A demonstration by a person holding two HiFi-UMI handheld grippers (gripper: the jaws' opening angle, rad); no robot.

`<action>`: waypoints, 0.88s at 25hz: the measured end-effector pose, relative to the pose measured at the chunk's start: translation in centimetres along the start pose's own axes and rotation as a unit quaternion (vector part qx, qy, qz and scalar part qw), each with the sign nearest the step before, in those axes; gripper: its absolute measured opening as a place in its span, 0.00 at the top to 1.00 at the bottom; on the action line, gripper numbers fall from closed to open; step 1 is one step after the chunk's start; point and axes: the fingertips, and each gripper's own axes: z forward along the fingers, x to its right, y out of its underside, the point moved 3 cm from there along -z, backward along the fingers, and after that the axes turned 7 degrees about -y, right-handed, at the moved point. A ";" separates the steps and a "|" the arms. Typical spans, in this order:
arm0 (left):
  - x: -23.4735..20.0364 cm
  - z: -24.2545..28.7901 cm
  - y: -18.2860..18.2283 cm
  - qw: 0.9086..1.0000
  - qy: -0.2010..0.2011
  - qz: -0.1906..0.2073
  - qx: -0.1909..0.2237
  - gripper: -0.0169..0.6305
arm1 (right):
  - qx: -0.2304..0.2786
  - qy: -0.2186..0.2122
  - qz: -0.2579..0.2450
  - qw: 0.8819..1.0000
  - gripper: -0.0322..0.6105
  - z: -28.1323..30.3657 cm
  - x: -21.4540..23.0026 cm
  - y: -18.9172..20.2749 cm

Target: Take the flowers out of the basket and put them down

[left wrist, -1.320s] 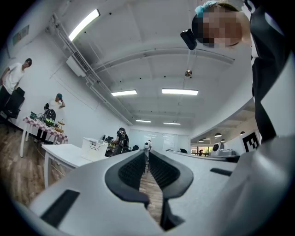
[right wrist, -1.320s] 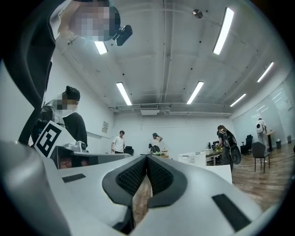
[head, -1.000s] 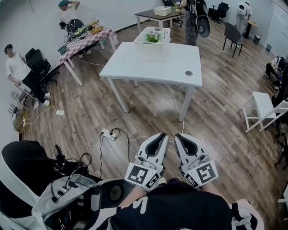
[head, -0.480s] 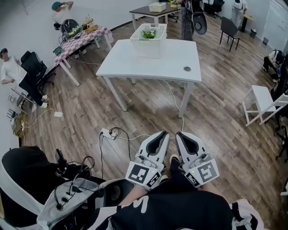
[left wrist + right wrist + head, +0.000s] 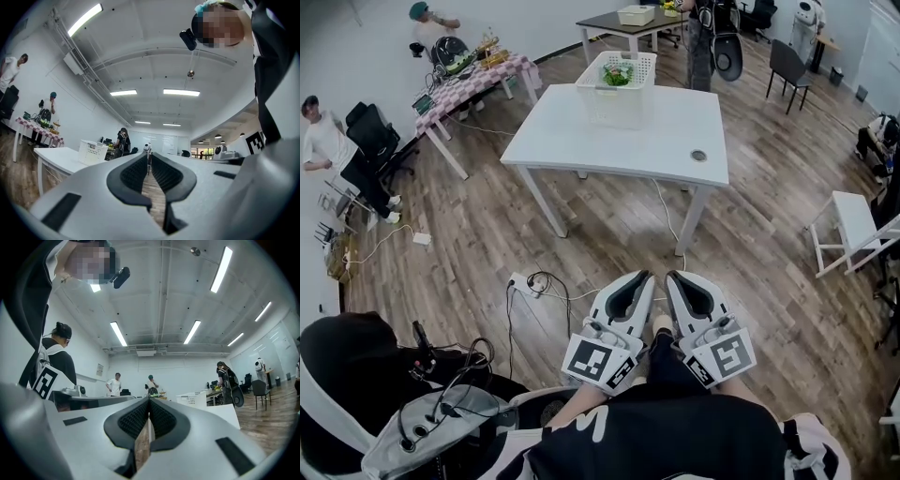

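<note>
1. Left gripper (image 5: 643,277): jaws together with nothing between them. It is held low, close to the person's body, pointing ahead over the floor.
2. Right gripper (image 5: 673,277): jaws likewise together and empty. It sits just beside the left gripper and level with it.
3. Basket (image 5: 617,94): white and perforated, standing at the far edge of the table (image 5: 581,141), near the middle of that edge. Flowers (image 5: 618,75): a green cluster inside the basket, not yet removed.
4. Deciding relation: the basket lies well apart from both grippers, ahead and slightly left, with floor and the table's near edge between. The left gripper is marginally nearer. The flowers' long axis cannot be told at this range.
5. Judgement: the task is not begun. An approach to the table is required before any reach, and the jaws must part.
6. Markings: square markers show on each gripper's cube. No brand, label or writing is legible.
</note>
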 end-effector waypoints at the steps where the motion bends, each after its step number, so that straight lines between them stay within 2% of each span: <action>1: -0.4 0.8 0.0 1.000 0.000 0.001 0.001 0.92 | 0.001 -0.002 0.000 1.000 0.92 0.6 0.7 0.1; 11: -4.9 10.4 -0.5 1.000 -0.011 0.006 0.010 0.92 | 0.007 -0.022 0.004 1.000 0.92 7.6 9.1 0.1; 22: -9.1 18.8 -0.7 0.999 -0.028 0.008 0.015 0.92 | 0.007 -0.043 0.004 0.999 0.92 13.4 16.3 0.3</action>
